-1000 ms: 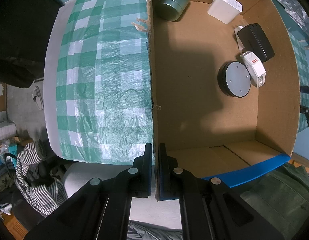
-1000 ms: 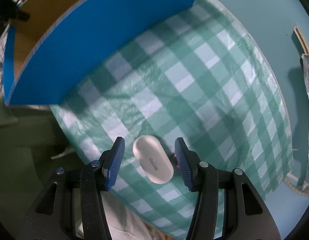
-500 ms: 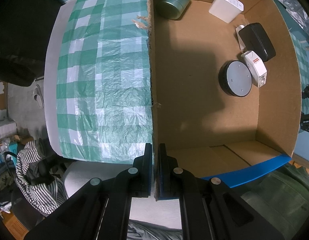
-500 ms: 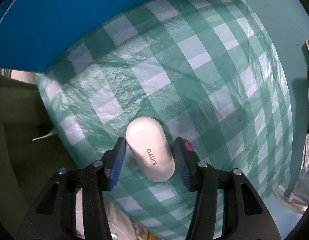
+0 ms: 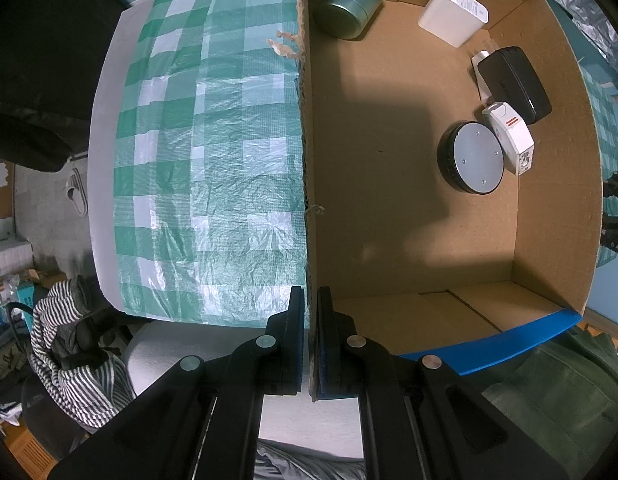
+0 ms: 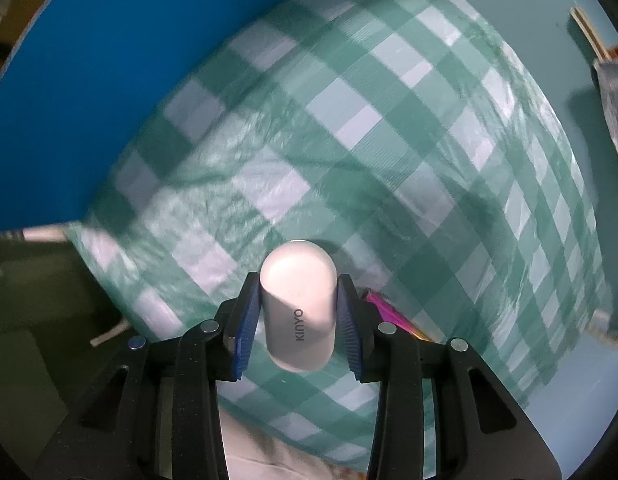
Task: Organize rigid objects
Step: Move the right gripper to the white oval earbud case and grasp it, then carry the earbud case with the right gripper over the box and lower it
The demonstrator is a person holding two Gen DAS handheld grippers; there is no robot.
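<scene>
Case [image 6: 297, 306], white and pill-shaped with KINYO printed along it, sat between the blue pads [image 6: 245, 320] of our right gripper [image 6: 297, 322]. The jaws were closing on it, and the pads already touched both of its long sides. It was above the green checked cloth [image 6: 409, 160]; we could not tell whether it rested there or hung clear. A pink scrap [image 6: 379, 306] showed just beside the right finger. The blue outer wall of the box [image 6: 89, 80] stood at the upper left in that view.

Our left gripper [image 5: 312, 344] had its fingers pressed together on the box wall [image 5: 307, 140], pinching the torn cardboard edge near the close corner. The cloth [image 5: 209, 160] lay outside that wall.

Inside the box [image 5: 557, 220] we saw five things. A green tin [image 5: 347, 4] lay in the far corner by the pinched wall. A white power bank [image 5: 453, 12] lay against the far wall. A black case [image 5: 513, 84] sat near the opposite wall, with a white plug [image 5: 509, 138] touching it and a black disc [image 5: 471, 158] just beside the plug. The rest of the floor was in shadow.

A striped garment [image 5: 65, 356] hung over a chair beyond the table edge.
</scene>
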